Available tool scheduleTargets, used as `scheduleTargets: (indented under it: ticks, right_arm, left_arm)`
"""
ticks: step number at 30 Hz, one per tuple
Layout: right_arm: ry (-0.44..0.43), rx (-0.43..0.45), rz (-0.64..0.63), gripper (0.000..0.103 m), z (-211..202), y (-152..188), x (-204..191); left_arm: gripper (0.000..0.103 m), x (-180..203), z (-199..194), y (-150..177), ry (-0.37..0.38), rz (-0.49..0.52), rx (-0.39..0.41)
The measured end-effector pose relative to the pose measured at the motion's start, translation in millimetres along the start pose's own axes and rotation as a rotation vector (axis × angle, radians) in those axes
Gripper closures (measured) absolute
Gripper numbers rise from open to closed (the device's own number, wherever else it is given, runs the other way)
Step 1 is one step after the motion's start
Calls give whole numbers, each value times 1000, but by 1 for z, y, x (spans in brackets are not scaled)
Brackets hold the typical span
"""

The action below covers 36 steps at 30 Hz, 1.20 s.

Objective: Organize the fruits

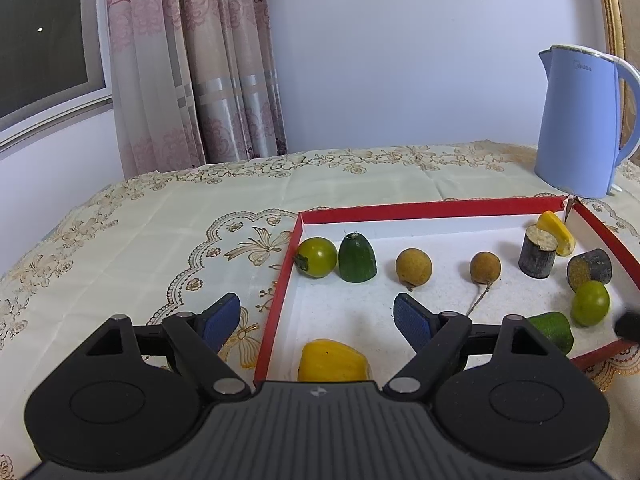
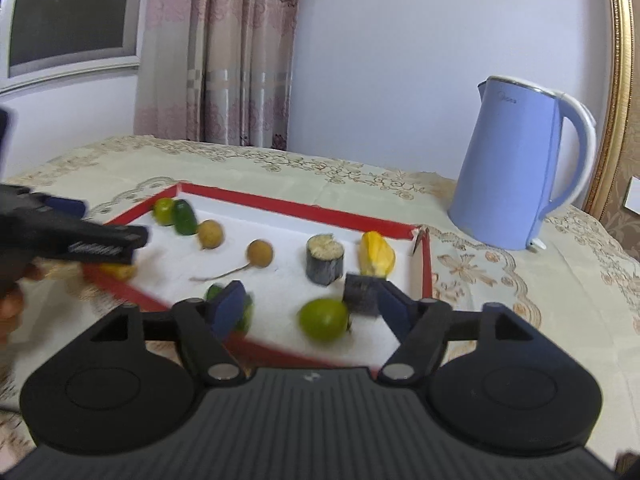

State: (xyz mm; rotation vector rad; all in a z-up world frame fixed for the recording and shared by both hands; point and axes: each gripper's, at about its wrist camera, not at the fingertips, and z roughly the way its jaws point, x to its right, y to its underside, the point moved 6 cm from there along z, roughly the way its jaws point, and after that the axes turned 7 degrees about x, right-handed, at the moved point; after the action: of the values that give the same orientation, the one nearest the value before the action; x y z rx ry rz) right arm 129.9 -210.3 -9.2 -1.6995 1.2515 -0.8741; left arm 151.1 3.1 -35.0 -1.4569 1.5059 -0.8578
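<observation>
Cloth-covered desk [image 2: 500,280], red-edged tray [image 2: 304,208]. Both tools released, empty. Right tool [image 2: 308,312] near green tomato [image 2: 324,319]: could nudge it rolling.

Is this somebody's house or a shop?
Most likely a room in someone's home. There is a flowery curtain by a window, an embroidered tablecloth on the table, and a blue electric kettle standing beside the red-edged tray of fruit.

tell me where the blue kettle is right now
The blue kettle stands upright on the tablecloth just past the red-rimmed tray's far right corner, at the right edge of the left wrist view.
</observation>
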Motion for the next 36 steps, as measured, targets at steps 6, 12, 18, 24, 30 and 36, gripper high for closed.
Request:
scheduleTargets:
  ticks: [6, 12, 18, 24, 30, 36]
  right_arm:
    - [-12, -35, -26, 10, -24, 22, -16]
    - [6, -20, -4, 0, -33, 28, -15]
    - [30, 0, 53, 0, -33, 26, -6]
    - [23, -50, 72, 0, -26, 37, -5]
    - [31, -38, 57, 0, -28, 34, -8]
    - [36, -46, 71, 0, -25, 36, -8]
  left_arm:
    - [19, 4, -6, -2, -7, 16, -3]
    - [13, 6, -15, 0, 9, 9, -14]
    - [13, 7, -23, 3, 15, 6, -23]
    - [13, 11, -26, 4, 23, 2, -36]
    - [13, 11, -26, 4, 29, -1, -43]
    - [13, 13, -27, 4, 28, -3, -40]
